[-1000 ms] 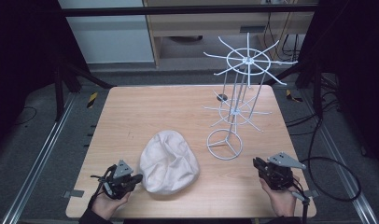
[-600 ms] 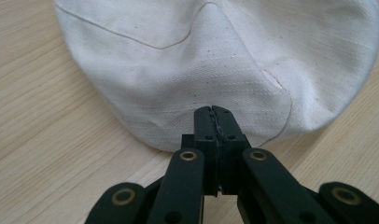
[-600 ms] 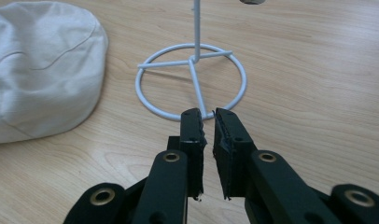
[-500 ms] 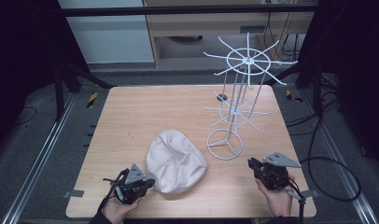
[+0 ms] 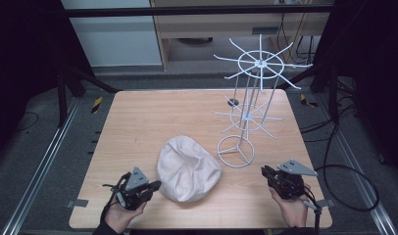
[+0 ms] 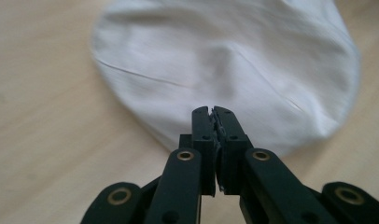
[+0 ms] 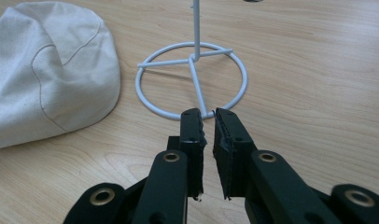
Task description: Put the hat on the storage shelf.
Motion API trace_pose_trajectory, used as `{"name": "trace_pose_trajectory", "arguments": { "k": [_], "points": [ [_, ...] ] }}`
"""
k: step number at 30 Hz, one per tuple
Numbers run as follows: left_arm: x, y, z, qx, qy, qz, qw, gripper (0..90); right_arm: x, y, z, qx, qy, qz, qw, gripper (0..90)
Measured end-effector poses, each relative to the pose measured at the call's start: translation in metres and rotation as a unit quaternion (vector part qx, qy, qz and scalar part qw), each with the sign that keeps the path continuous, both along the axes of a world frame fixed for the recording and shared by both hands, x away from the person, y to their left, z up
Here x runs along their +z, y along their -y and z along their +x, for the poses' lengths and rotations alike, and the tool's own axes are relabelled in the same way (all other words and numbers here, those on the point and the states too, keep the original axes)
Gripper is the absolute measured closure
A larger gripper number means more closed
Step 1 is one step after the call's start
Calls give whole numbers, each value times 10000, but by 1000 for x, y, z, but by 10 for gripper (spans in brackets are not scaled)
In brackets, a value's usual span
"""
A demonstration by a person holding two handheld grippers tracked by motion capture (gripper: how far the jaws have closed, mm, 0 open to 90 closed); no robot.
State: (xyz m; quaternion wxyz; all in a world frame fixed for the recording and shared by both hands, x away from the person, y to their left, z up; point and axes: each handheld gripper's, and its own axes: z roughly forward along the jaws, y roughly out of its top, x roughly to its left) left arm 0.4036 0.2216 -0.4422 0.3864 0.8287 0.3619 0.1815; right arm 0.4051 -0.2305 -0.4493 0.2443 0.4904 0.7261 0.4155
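- Two hand-held grippers sit at the near edge of a wooden table [image 5: 138, 122], one at each bottom corner of the high view, each held in a person's hand.
- Between them, nearer the left one, a white cloth cap [image 5: 188, 168] lies flat on the table, crumpled, with curved seams across its top.
- Left gripper [image 5: 155, 185] is low over the table just beside the cap's near-left edge, pointing toward it. In the left gripper view its jaws stand pressed together, with nothing between them, and the cap [image 6: 225, 60] lies right ahead of the tips; whether the tips touch the cloth cannot be told.
- Right gripper [image 5: 265, 171] rests near the table's right front corner, a grey three-cornered plate on top, a cable trailing off to the right.
- In the right gripper view its jaws are almost closed, a thin slit left between them, and they grip nothing.
- Right ahead of those tips is the round base ring [image 7: 192, 79] of a white wire rack [image 5: 246, 117], which stands upright on the table with two tiers of spokes.
- Cap and base ring lie near each other but apart.
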Motion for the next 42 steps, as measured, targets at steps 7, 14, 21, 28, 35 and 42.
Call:
{"name": "trace_pose_trajectory", "arguments": {
  "k": [7, 14, 21, 28, 35, 42],
  "points": [
    [12, -7, 49, 434, 242, -11, 9988, 838, -1, 1, 1, -16, -4, -19, 10000, 808],
    [-3, 3, 96, 670, 21, 66, 9977, 626, -3, 2, 2, -18, -35, -31, 10000, 791],
    [-18, 13, 110, 490, -155, 104, 9986, 407, -4, 3, 3, 8, -80, -47, 10000, 769],
    [-31, 21, 116, 422, -367, 198, 9982, 361, -5, 0, 4, 79, -142, -88, 9998, 747],
    [-36, 24, 114, 281, -511, 153, 9982, 493, -5, 1, 4, 78, -150, -79, 9998, 742],
    [-37, 27, 114, 295, -566, 232, 9977, 575, -5, 0, 4, 90, -161, -75, 9998, 741]
  ]
}}
